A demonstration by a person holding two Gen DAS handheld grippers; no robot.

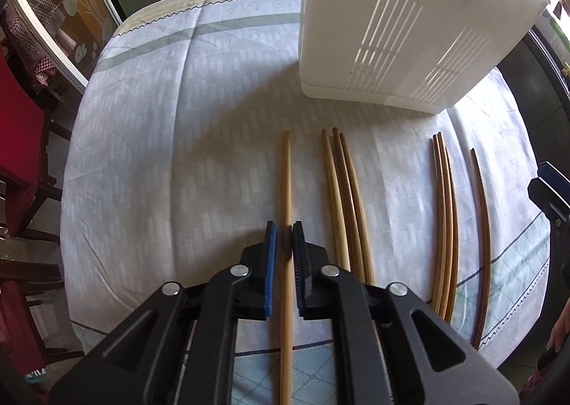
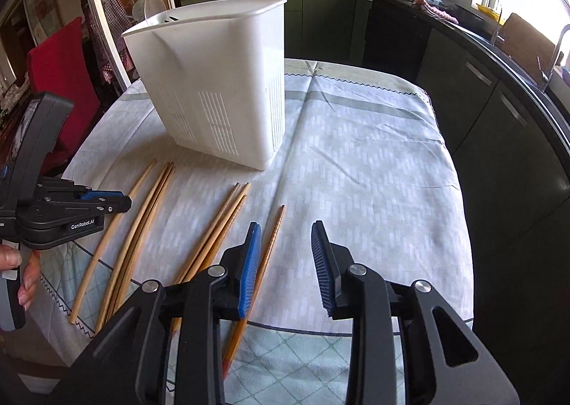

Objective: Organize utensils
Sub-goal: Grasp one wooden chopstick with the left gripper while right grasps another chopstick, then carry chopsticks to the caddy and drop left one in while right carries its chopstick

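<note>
While the left gripper (image 1: 284, 230) straddles the single light chopstick (image 1: 286, 191), its jaws stand a little apart on either side of the stick and are not yet pressed against it. This chopstick lies on the tablecloth (image 1: 178, 155) in front of the white utensil holder (image 1: 392, 30), farthest to the left of all the sticks as that holder is faced. A bundle of three chopsticks (image 1: 343, 198) lies just beside it, another three (image 1: 445, 219) lie farther right, and a dark single chopstick (image 1: 482, 226) lies last. The right gripper (image 2: 285, 237) hangs with its jaws spread wide and holds nothing; the dark chopstick (image 2: 272, 244) lies under its left finger.

To do this pickup well, I judge the left jaws should close squarely across the stick, with the pads low enough to catch its sides without pinching the cloth. A grip near the middle would keep it from tipping as it is carried to the holder's open top.
</note>
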